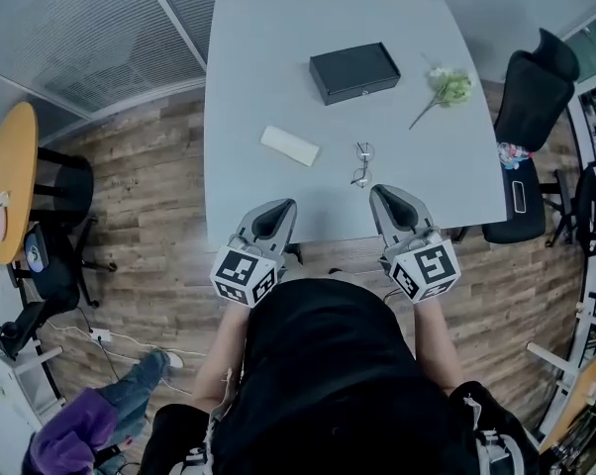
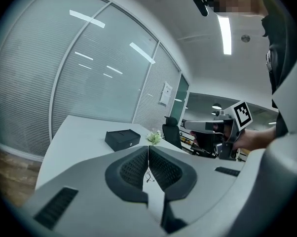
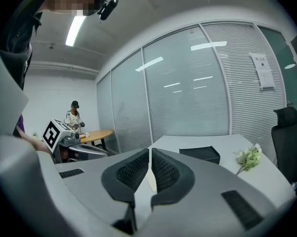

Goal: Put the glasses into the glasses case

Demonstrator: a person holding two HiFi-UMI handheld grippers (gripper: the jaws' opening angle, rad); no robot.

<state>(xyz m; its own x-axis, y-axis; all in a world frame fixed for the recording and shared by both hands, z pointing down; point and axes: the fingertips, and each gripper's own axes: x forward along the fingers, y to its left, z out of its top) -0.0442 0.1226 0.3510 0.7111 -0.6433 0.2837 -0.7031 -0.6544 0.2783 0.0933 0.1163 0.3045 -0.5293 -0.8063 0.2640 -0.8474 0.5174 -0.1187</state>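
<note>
A pair of thin-rimmed glasses (image 1: 362, 164) lies folded on the grey table (image 1: 268, 57), near its front edge. The same glasses (image 2: 148, 177) show through the gap below the left jaws. A black box-shaped case (image 1: 353, 71) stands closed farther back; the case (image 2: 123, 138) (image 3: 200, 154) shows in both gripper views. My left gripper (image 1: 275, 211) (image 2: 148, 149) hovers at the front edge, left of the glasses, shut and empty. My right gripper (image 1: 387, 198) (image 3: 151, 151) sits just right of and below the glasses, its tips almost touching, nothing between them.
A flat white oblong (image 1: 289, 145) lies left of the glasses. A sprig of pale flowers (image 1: 447, 87) rests at the table's right. A black office chair (image 1: 531, 97) stands beside the right edge. A round wooden table (image 1: 9, 181) and a seated person (image 1: 90, 424) are at the left.
</note>
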